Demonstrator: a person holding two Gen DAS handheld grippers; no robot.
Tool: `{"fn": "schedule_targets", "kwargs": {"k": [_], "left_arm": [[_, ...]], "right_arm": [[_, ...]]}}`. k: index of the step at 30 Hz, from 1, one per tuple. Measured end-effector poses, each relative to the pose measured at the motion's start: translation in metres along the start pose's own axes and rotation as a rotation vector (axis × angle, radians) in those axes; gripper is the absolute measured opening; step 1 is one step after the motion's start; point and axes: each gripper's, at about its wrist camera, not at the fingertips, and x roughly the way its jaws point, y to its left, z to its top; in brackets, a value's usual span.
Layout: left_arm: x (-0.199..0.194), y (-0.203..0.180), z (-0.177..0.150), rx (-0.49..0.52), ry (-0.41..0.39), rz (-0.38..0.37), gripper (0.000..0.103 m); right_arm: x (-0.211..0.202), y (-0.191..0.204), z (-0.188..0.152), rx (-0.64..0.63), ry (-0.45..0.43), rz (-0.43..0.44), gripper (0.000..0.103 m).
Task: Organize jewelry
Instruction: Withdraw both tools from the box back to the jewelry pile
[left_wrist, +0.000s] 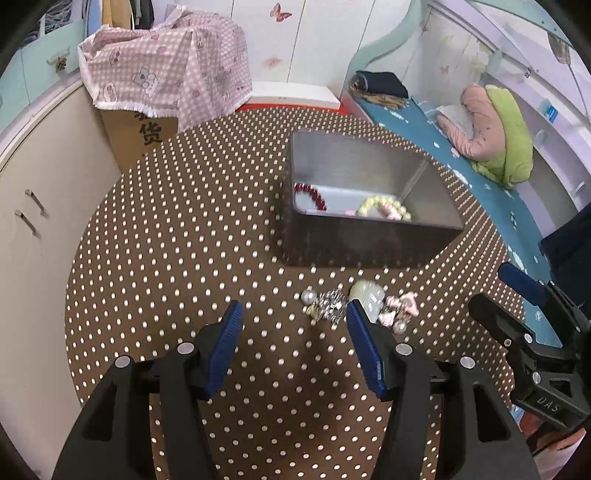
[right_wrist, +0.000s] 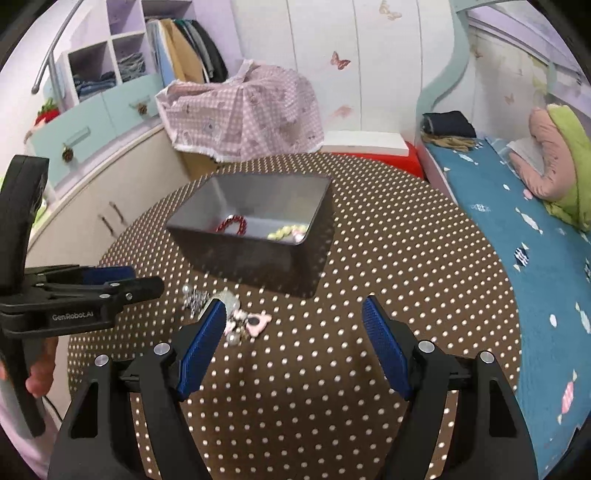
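A grey metal tin (left_wrist: 369, 240) (right_wrist: 258, 258) stands on the brown dotted round table (left_wrist: 184, 240) (right_wrist: 406, 266). Inside it lie a red bead bracelet (left_wrist: 312, 195) (right_wrist: 232, 224) and a pale yellow bead bracelet (left_wrist: 384, 207) (right_wrist: 282, 232). A small pile of jewelry lies in front of the tin: a silver sparkly piece with a pearl (left_wrist: 325, 302) (right_wrist: 194, 297), a pale jade-like piece (left_wrist: 365, 295) and pink pieces (left_wrist: 400, 308) (right_wrist: 255, 321). My left gripper (left_wrist: 293, 314) (right_wrist: 110, 284) is open, just left of the pile. My right gripper (right_wrist: 293, 310) (left_wrist: 517, 291) is open, just right of it.
A cardboard box under a pink checked cloth (left_wrist: 166, 74) (right_wrist: 240, 114) stands behind the table. A beige cabinet (left_wrist: 44, 206) is at the left. A bed with a blue sheet (right_wrist: 535, 266) and a pink-green pillow (left_wrist: 491, 133) runs along the right.
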Motion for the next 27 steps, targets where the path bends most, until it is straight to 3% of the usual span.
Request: {"fn": "schedule_targets", "kwargs": {"k": [7, 11, 18, 20, 21, 27], "left_arm": [[0.006, 0.002, -0.011, -0.005, 0.026, 0.0, 0.056], [0.008, 0.0, -0.018, 0.003, 0.039, 0.009, 0.056], [0.008, -0.003, -0.025, 0.004, 0.053, 0.004, 0.056], [0.01, -0.003, -0.025, 0.003, 0.058, -0.002, 0.056], [0.01, -0.003, -0.025, 0.003, 0.061, -0.005, 0.056], [0.016, -0.013, -0.029, 0.005, 0.077, -0.026, 0.056]], "right_arm": [[0.025, 0.02, -0.009, -0.065, 0.06, 0.018, 0.071], [0.041, 0.028, -0.012, -0.097, 0.104, 0.06, 0.049], [0.061, 0.031, -0.012, -0.137, 0.123, 0.047, 0.034], [0.063, 0.031, -0.01, -0.154, 0.12, 0.029, 0.017], [0.064, 0.03, -0.009, -0.154, 0.123, 0.031, 0.014], [0.054, 0.012, -0.008, -0.104, 0.099, 0.025, 0.013]]}}
